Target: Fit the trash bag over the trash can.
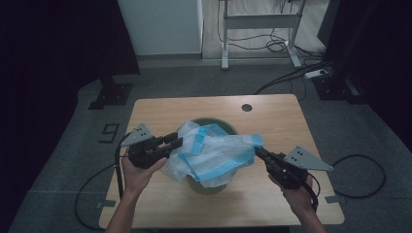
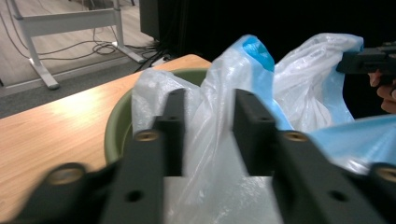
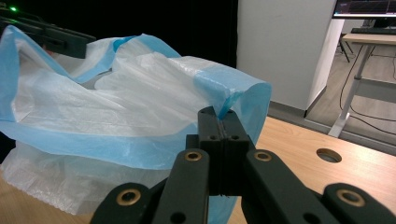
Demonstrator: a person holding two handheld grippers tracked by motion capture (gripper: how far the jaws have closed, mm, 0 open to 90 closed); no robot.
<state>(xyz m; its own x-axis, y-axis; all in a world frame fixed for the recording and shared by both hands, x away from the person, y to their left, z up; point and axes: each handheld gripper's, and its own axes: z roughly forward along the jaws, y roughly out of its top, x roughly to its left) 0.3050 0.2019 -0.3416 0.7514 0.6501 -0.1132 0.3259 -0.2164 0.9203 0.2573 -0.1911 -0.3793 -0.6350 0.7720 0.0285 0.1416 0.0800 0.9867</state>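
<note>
A round green bin (image 1: 231,128) stands in the middle of the wooden table (image 1: 272,121). A white plastic bag with a blue rim (image 1: 214,150) is spread over its mouth. My right gripper (image 1: 257,151) is at the bag's right corner, shut on the blue rim (image 3: 224,100); in the right gripper view (image 3: 218,112) its jaws meet on the film. My left gripper (image 1: 177,140) is at the bag's left edge. In the left gripper view (image 2: 208,93) its jaws stand apart, with loose bag film (image 2: 210,140) rising between them above the bin's rim (image 2: 116,126).
A round cable hole (image 1: 247,107) sits near the table's far edge. Beyond the table stand a white desk frame (image 1: 260,22) and floor cables (image 1: 286,77). Dark curtains hang left and right. Gripper cables trail off both sides of the table.
</note>
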